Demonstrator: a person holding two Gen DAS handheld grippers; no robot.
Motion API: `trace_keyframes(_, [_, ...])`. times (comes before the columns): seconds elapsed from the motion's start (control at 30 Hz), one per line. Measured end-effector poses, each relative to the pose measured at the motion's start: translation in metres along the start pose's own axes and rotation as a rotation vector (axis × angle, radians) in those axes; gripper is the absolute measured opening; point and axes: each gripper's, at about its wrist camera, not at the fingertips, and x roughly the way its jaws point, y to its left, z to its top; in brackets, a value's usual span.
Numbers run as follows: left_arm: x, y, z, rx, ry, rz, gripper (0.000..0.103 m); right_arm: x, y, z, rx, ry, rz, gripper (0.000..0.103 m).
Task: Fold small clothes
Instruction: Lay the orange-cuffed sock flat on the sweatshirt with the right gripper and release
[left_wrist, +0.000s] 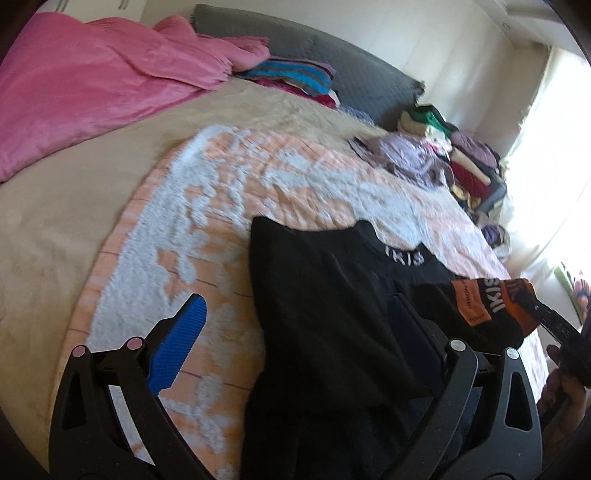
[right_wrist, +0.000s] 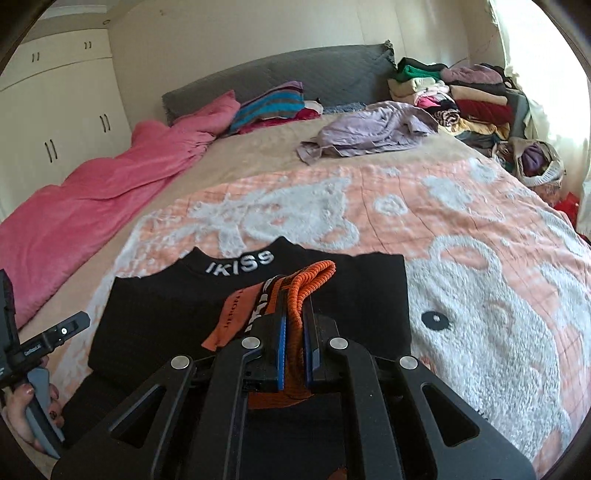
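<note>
Bedroom, bed (right_wrist: 229, 155) covered with a peach-and-white blanket (right_wrist: 461, 266); pink duvet (right_wrist: 92, 206) along one side, lilac garment (right_wrist: 369, 133) crumpled further up, clothes pile (right_wrist: 469, 99) by the headboard near the window.

Black top (right_wrist: 177, 317) with white lettering on the collar lies on the blanket at the near edge, body partly doubled over. Right gripper (right_wrist: 293, 354) is clenched on its orange ribbed cuff (right_wrist: 314, 284), cloth pinched between the blue pads, cuff held above the top's chest. An orange label hangs beside the grip.

Left gripper (left_wrist: 295, 332) stands wide apart, grasping nothing. One blue pad (left_wrist: 177, 347) is over bare blanket; the other finger is mostly hidden against the black cloth, so contact there can't be told. In the right view a hand (right_wrist: 22, 410) holds the left tool's handle at the top's edge.

Risks, as judged:
- Grip is on the cuff end only; a hard pull could drag the whole top and undo the fold already laid.
- Thick rib may slip from the pads mid-carry, dropping the sleeve crooked.
- Left jaws pin nothing, so the body can shift while the sleeve is placed.
- Fluffy blanket may catch cloth and bunch it.
- Top sits near the bed edge; it could slide off.
</note>
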Motion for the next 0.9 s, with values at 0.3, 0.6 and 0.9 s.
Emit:
trace_keyframes(0.3, [0.015, -0.025, -0.007, 0.097, 0.04, -0.033, 0.092, 0.006, -0.012, -0.012, 0.022, 0.028, -0.026, 0.006])
trace_keyframes(0.6, [0.034, -0.039, -0.01, 0.129, 0.104, -0.071, 0.087, 0.008, -0.017, -0.019, 0.066, 0.043, -0.061, 0.015])
trace_keyframes(0.9, [0.038, -0.039, -0.013, 0.126, 0.135, -0.1, 0.051, 0.001, -0.001, -0.023, 0.024, 0.032, -0.069, 0.024])
